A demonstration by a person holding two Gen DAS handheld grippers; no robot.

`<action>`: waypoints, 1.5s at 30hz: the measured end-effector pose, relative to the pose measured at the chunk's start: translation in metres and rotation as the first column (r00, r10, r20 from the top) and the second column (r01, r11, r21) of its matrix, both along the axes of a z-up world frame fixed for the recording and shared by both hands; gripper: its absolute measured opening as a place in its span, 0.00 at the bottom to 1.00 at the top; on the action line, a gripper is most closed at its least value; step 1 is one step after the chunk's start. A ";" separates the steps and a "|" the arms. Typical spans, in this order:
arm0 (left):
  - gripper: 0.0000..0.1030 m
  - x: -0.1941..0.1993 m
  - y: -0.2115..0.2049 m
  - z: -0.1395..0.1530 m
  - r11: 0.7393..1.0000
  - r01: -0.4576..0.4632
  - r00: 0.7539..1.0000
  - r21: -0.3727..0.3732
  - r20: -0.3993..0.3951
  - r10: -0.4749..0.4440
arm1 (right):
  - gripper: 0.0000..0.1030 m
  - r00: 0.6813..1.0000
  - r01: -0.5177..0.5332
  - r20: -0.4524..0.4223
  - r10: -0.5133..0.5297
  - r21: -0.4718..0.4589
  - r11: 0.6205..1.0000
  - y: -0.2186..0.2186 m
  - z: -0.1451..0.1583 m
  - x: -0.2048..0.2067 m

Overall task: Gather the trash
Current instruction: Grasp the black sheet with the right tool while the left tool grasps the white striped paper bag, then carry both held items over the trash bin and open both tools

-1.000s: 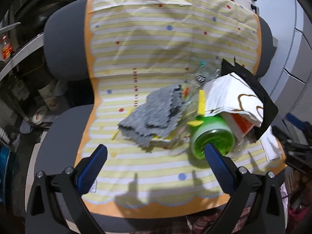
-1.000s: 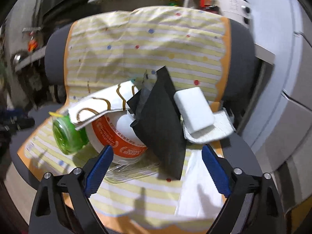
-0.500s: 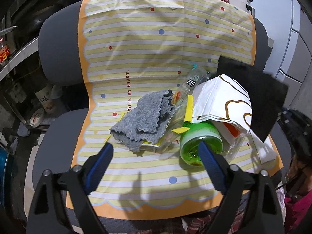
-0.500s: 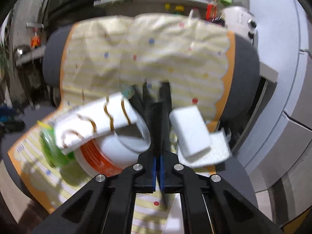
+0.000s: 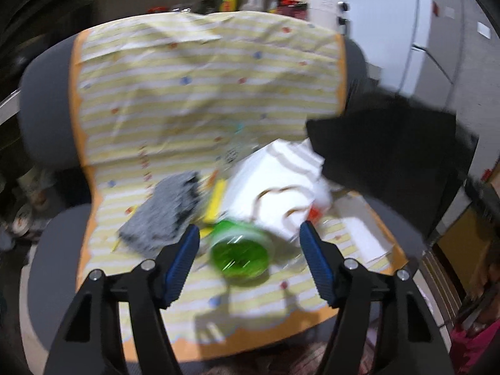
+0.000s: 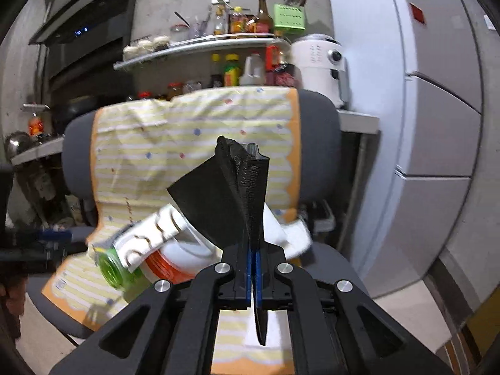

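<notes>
A pile of trash lies on a chair seat: a green plastic bottle [image 5: 239, 254], a white paper bag with brown squiggles [image 5: 275, 187], a grey cloth [image 5: 165, 215] and a yellow scrap [image 5: 215, 200]. My left gripper [image 5: 250, 259] hovers over the seat's front. Its jaws are closing, with the bottle's end between the blue pads and a gap on each side. My right gripper [image 6: 253, 268] is shut on a black sheet [image 6: 218, 200], held up above the pile. That black sheet [image 5: 390, 156] hangs at the right in the left wrist view. Beneath it are the bag [image 6: 153, 234], an orange-and-white bowl [image 6: 175, 262] and the bottle [image 6: 109, 268].
The grey chair wears a yellow striped cover [image 5: 203, 93]. A white sponge [image 6: 293, 237] sits at the seat's right edge. Behind the chair, a shelf [image 6: 200, 45] holds several bottles and a white appliance [image 6: 318, 59]. Grey cabinet doors [image 6: 437, 125] stand close on the right.
My right gripper shut on the black sheet and lifted it off the pile. My left gripper's jaws narrowed and drew closer around the green bottle, and its view tipped upward.
</notes>
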State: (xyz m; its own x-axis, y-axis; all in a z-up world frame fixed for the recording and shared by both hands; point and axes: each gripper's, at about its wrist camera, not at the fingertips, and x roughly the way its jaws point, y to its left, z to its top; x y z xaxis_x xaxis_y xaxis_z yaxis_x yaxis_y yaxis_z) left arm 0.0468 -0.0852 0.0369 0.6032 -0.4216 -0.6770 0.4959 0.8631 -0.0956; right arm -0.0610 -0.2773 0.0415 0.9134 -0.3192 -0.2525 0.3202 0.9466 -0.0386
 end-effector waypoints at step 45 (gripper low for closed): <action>0.01 -0.122 -0.132 -0.004 0.872 0.469 0.882 -0.140 0.125 -0.454 | 0.02 0.888 0.456 0.008 -0.459 0.108 0.884 -0.027 -0.036 -0.211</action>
State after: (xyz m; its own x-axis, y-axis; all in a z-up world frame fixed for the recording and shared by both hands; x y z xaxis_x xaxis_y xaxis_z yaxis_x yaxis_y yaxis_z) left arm -0.0750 -0.2168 0.0332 0.3655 -0.7648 -0.5306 0.8463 0.5103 -0.1525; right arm -0.2724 -0.3044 0.0051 0.6804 -0.6779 -0.2784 0.7178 0.6930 0.0668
